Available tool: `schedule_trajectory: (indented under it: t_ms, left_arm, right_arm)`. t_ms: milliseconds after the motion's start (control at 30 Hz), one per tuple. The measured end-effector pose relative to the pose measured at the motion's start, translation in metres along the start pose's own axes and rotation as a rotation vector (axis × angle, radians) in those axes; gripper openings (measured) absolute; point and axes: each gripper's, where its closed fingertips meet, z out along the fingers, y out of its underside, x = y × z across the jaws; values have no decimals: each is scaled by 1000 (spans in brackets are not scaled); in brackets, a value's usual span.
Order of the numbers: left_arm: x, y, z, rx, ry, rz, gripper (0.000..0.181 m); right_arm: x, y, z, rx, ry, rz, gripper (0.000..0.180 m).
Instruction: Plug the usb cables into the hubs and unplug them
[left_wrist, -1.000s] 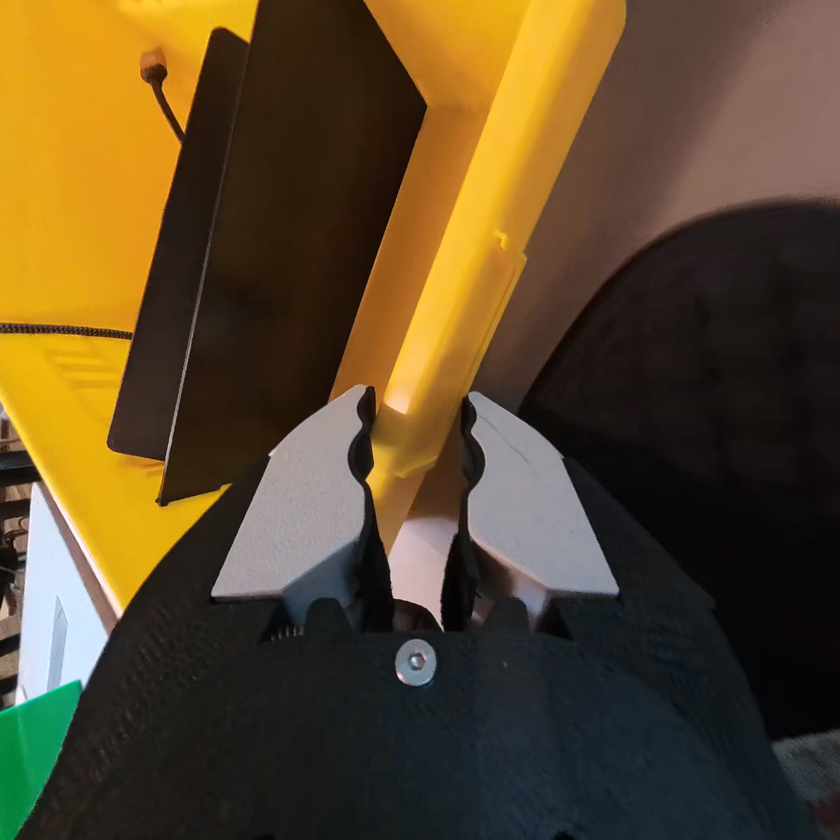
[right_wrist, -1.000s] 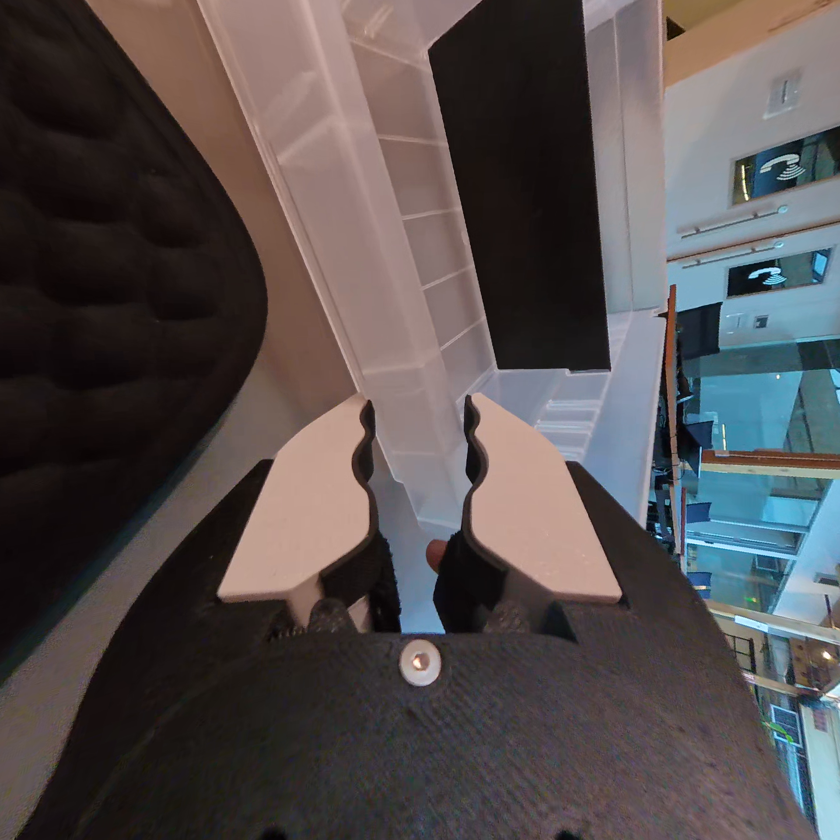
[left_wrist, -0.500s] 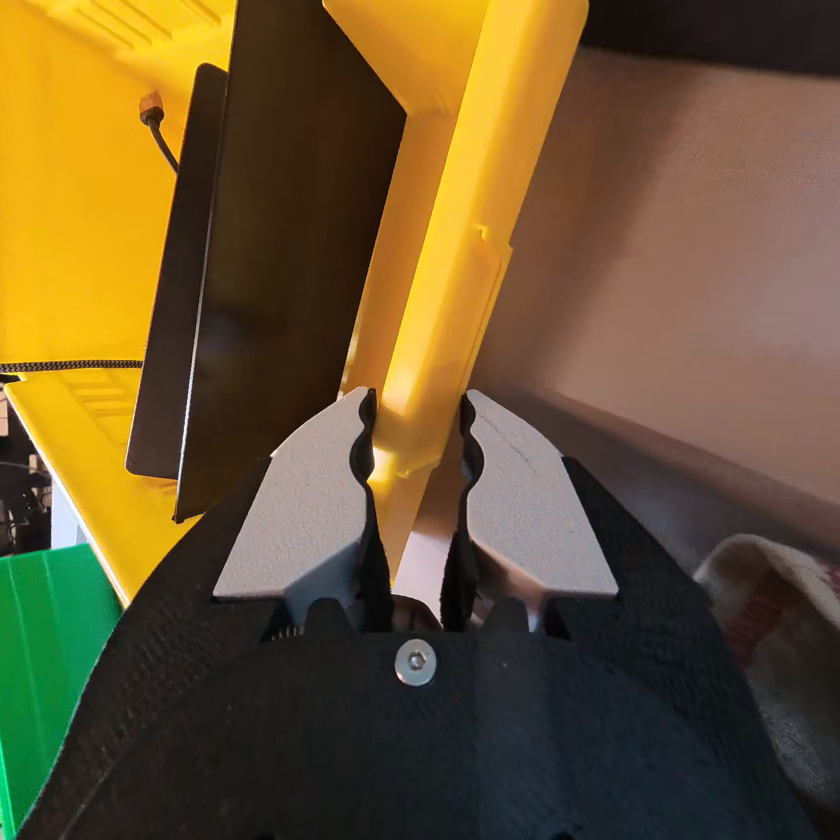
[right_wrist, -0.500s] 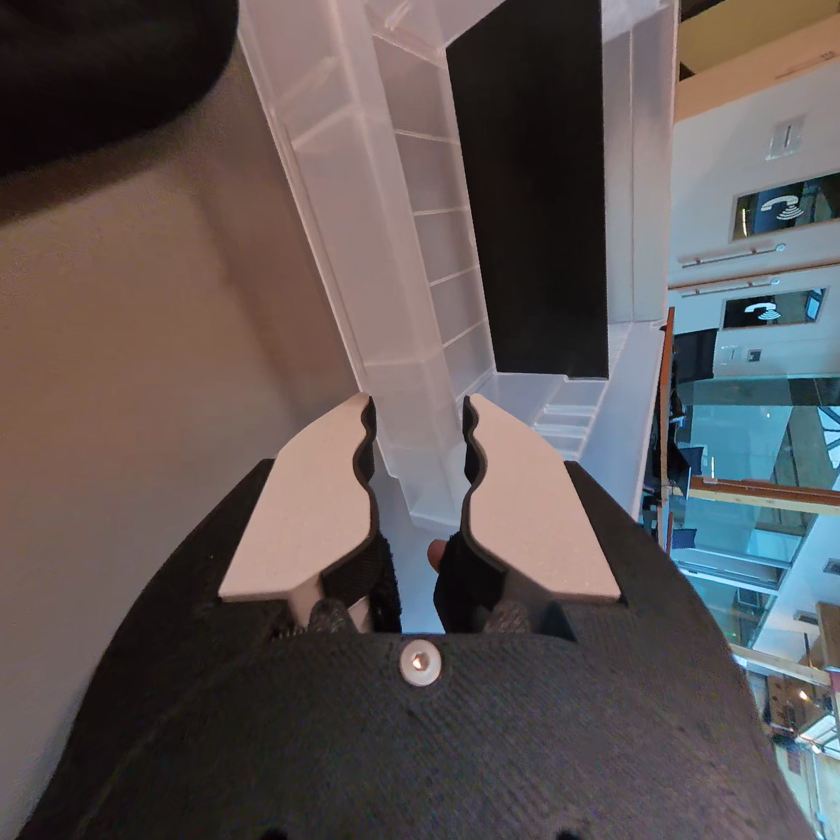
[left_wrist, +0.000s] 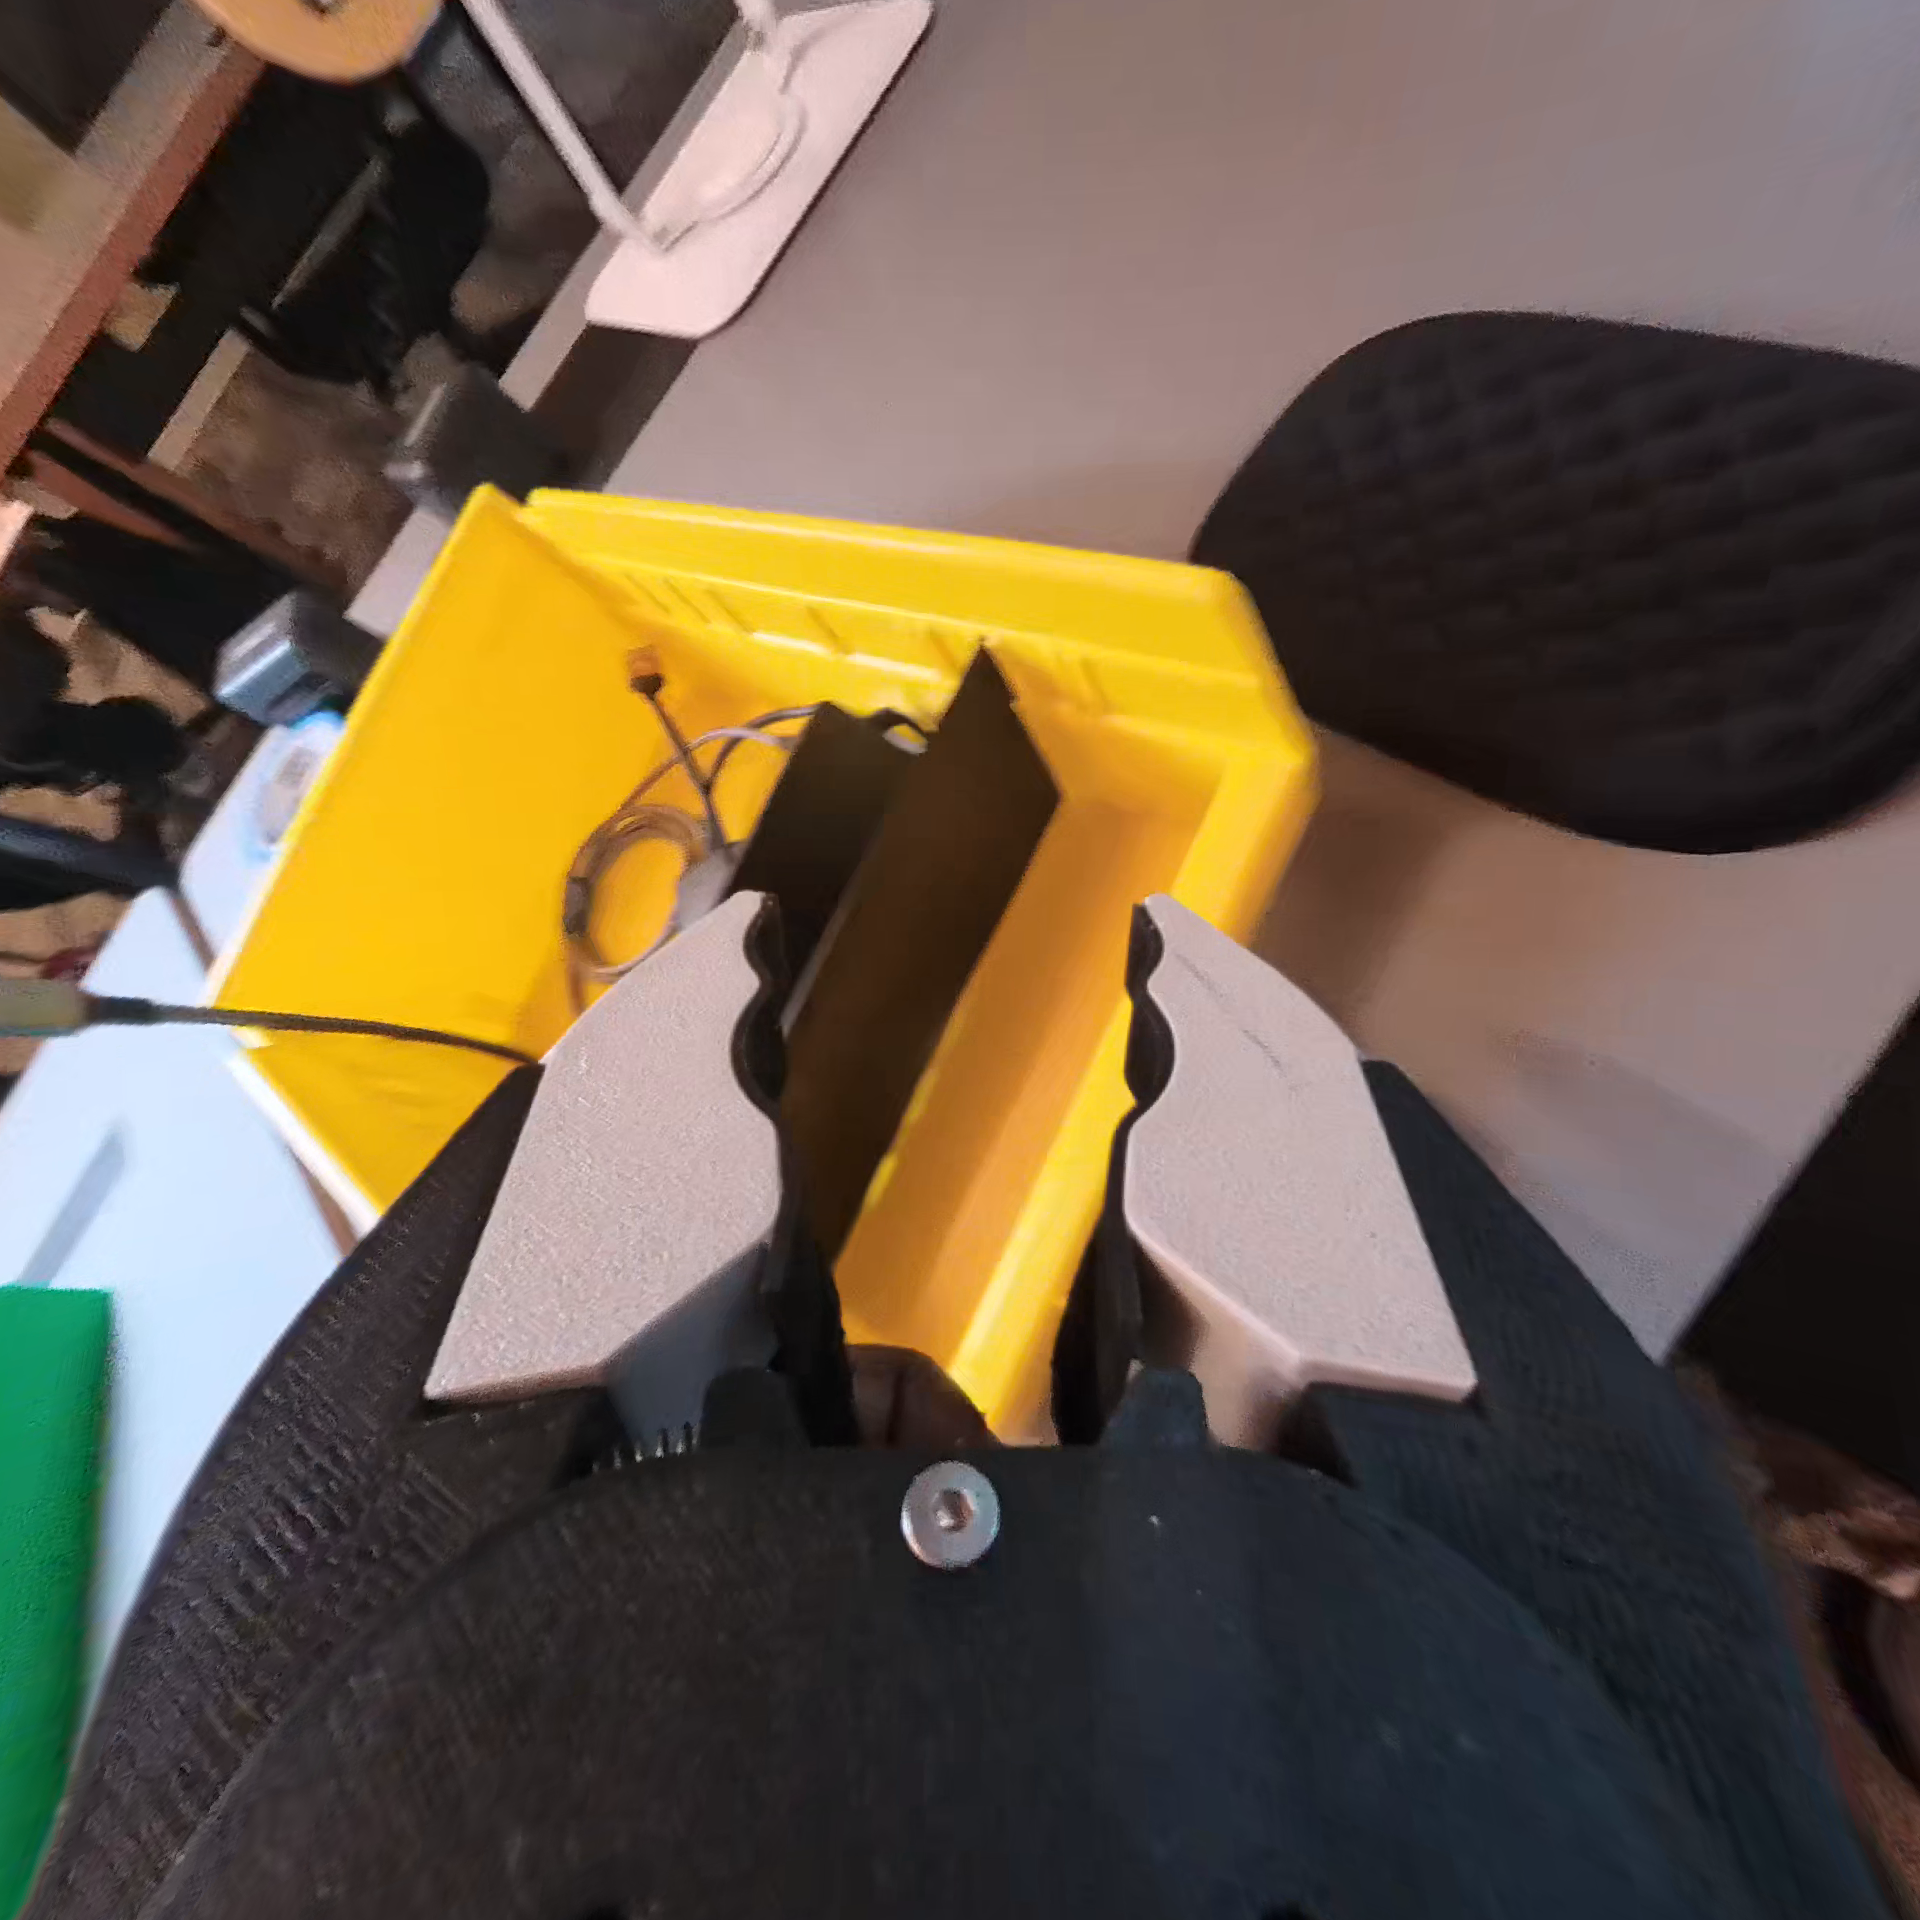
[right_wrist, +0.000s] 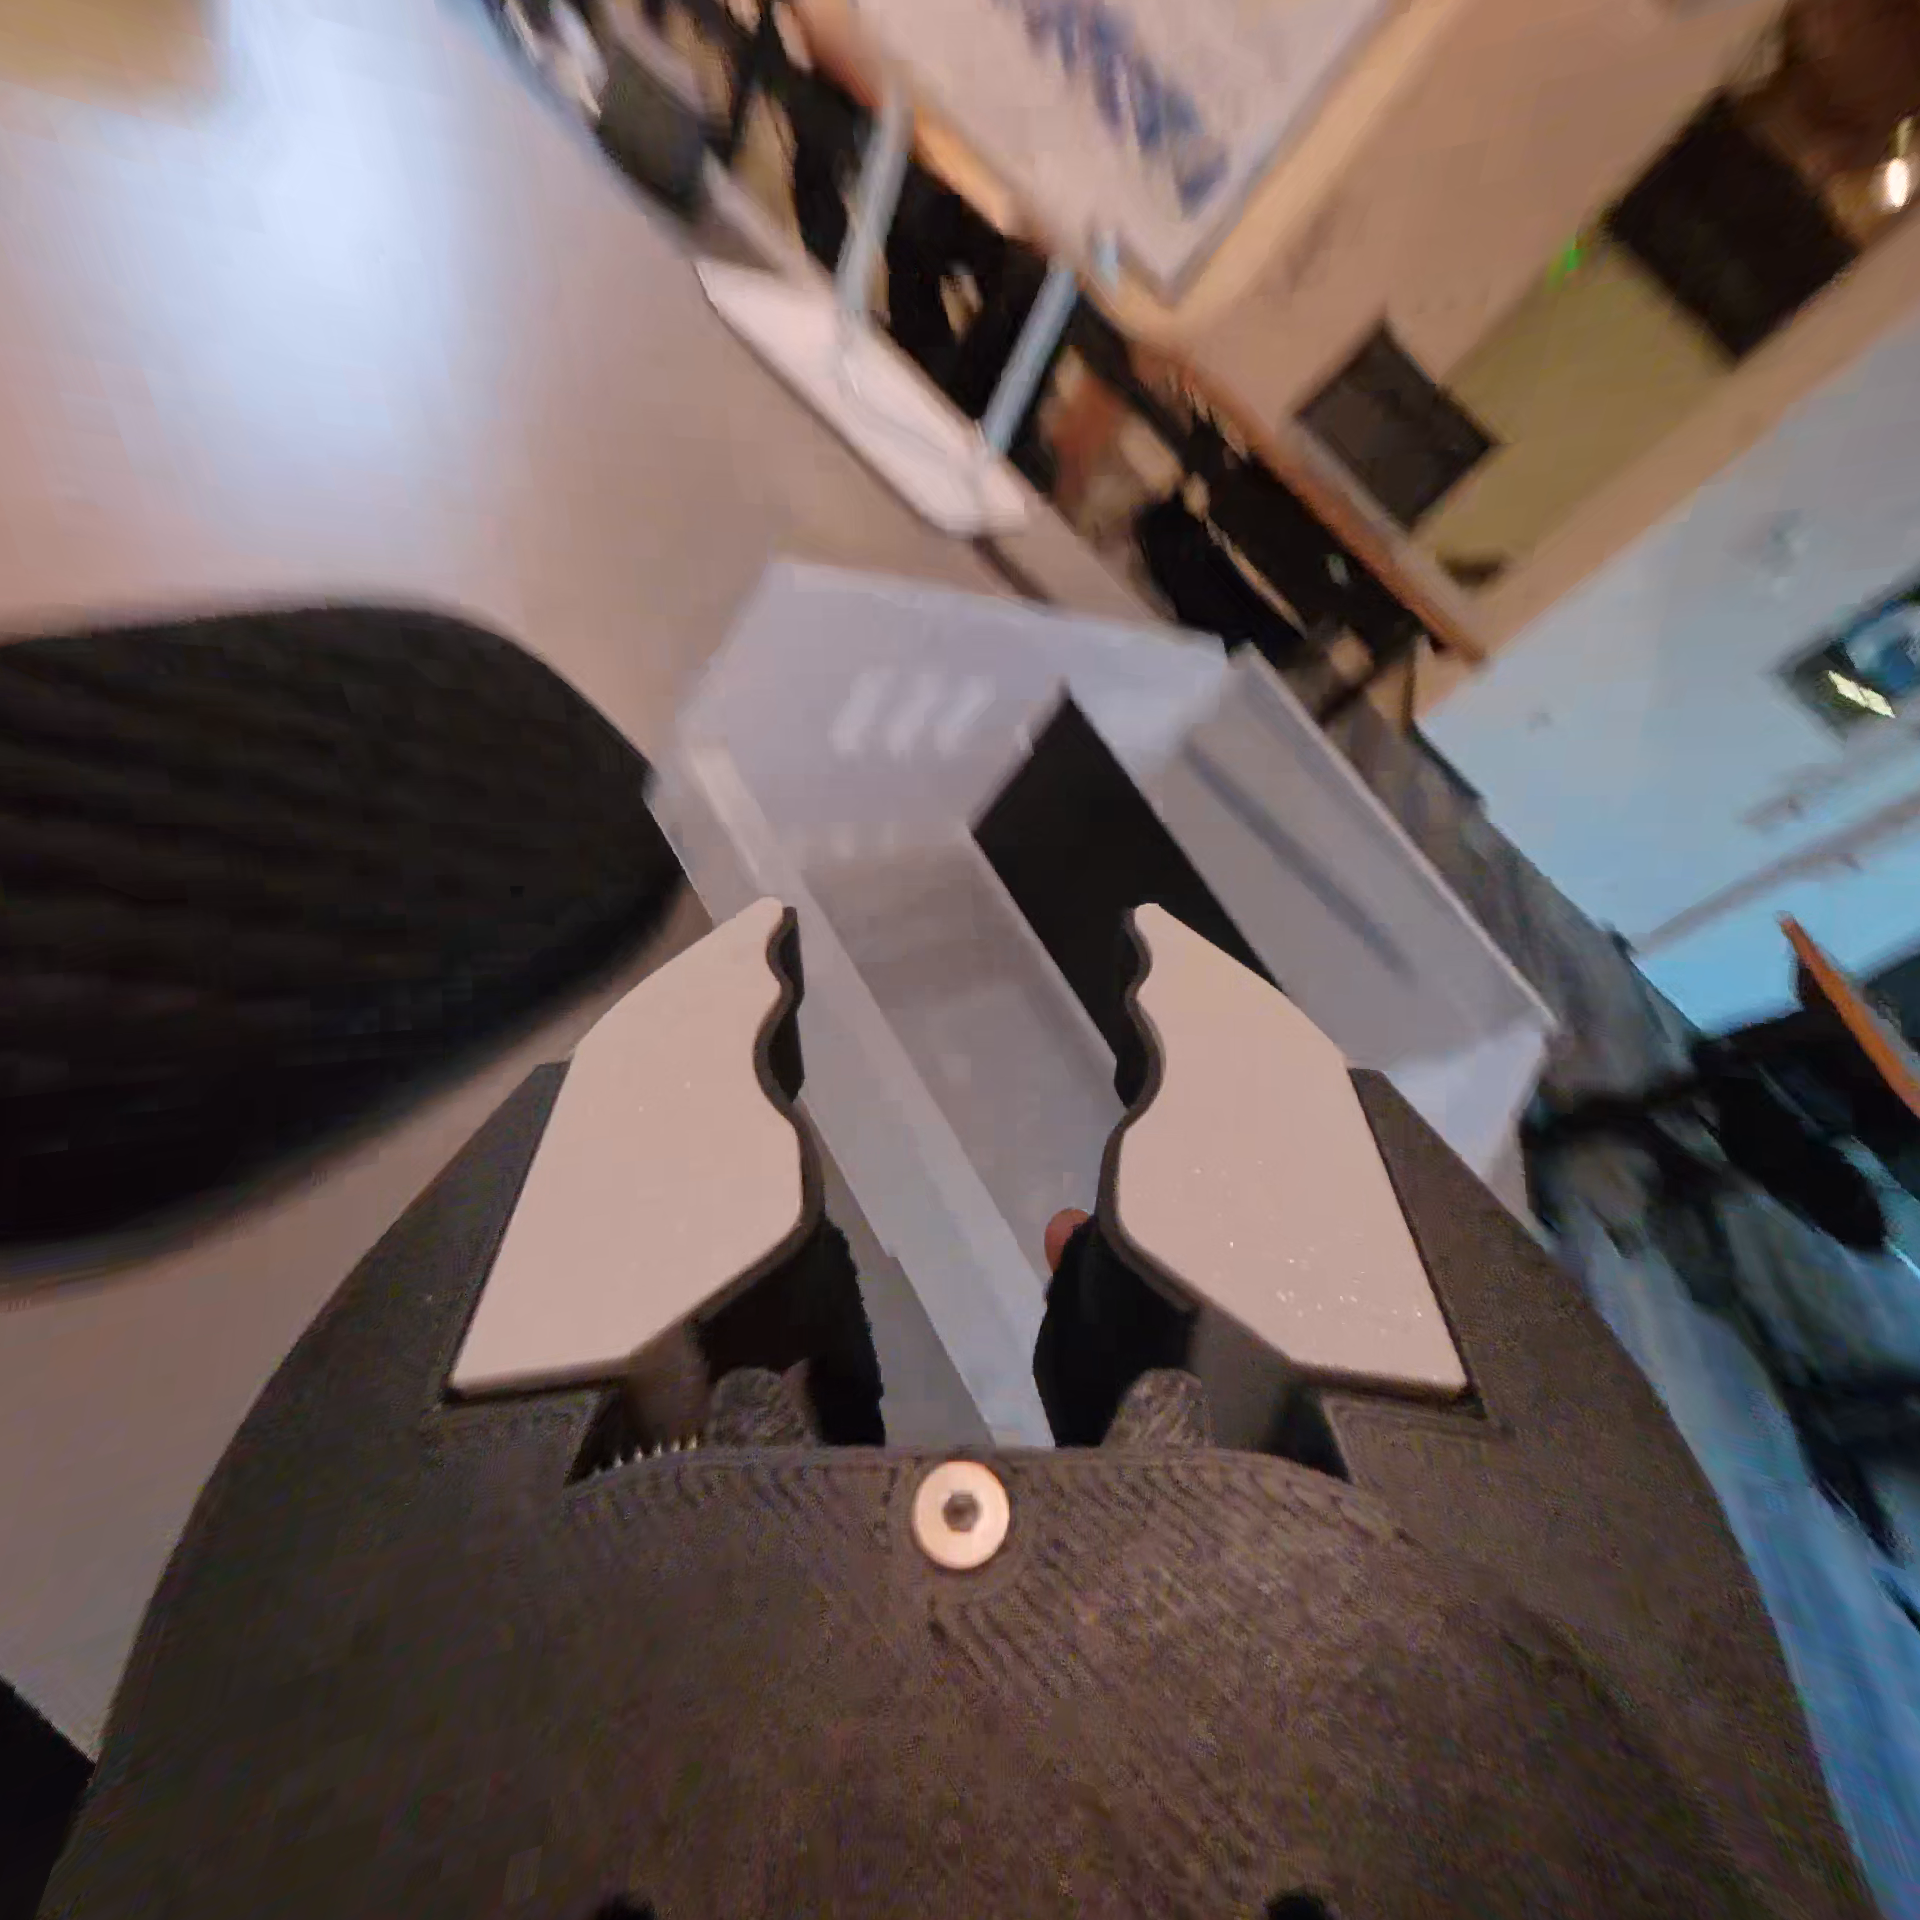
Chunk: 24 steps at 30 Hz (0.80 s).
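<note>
L gripper (left_wrist: 951, 997) had its jaws spread wide, nothing between the pads; it hung over a yellow bin (left_wrist: 436, 831) that sat on a grey table (left_wrist: 1143, 312). A black divider panel (left_wrist: 914, 935) stood upright in the bin, running from the gap between the fingers toward 12 o'clock, close against the L finger (left_wrist: 644, 1143) at 9 o'clock; can't tell if it touched. The R finger (left_wrist: 1247, 1164) sat over the bin's 3 o'clock wall. A thin coiled usb cable (left_wrist: 634, 842) lay on the bin floor at approx 10 o'clock from the fingertips, w/ a small plug end (left_wrist: 644, 665) up near 11. A second black slab (left_wrist: 831, 800) stood just behind the divider at 11–12; whether that was a hub, can't tell. A black braided cable (left_wrist: 312, 1023) crossed the bin's near edge from 9 o'clock. A black quilted cushion (left_wrist: 1610, 582) lay at 2 o'clock, beside the bin but apart from it. A white stand base (left_wrist: 748, 197) was far off at 11, a green sheet (left_wrist: 42, 1558) at 8.

R gripper (right_wrist: 961, 997) was likewise wide apart, empty. A clear plastic bin (right_wrist: 831, 707) lay ahead at 12 o'clock; its long wall (right_wrist: 914, 1143) ran back between the fingers w/o being pinched. A dark panel (right_wrist: 1081, 862) stood inside at 1 o'clock. View was blurred; no cable or hub made out here. The cushion (right_wrist: 291, 894) filled 9 o'clock.
</note>
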Motion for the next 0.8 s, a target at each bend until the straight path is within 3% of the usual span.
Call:
schedule_trajectory:
  t_ms: [100, 200, 300, 433, 667, 800]
  left_arm:
    - [-28, 4, 13, -161, 1, 60, 63]
    - [-53, 4, 30, -217, 94, 35, 59]
    - [-67, 8, 45, -260, 265, -104, 53]
    - [-65, 34, 60, -451, 487, -257, 51]
    - [-42, 78, 73, -719, 607, -192, 40]
    - [-42, 76, 72, -701, 583, -95, 33]
  right_arm:
    - [-14, -38, 1, 176, -69, 10, 60]
    - [-21, -55, 0, 237, -94, 3, 59]
    - [-21, -56, 1, 225, -85, -15, 59]
    - [-19, -50, 4, 184, -69, -27, 58]
    - [-20, -40, 11, 152, -64, -33, 56]
    - [-19, -36, 14, 126, -58, -46, 56]
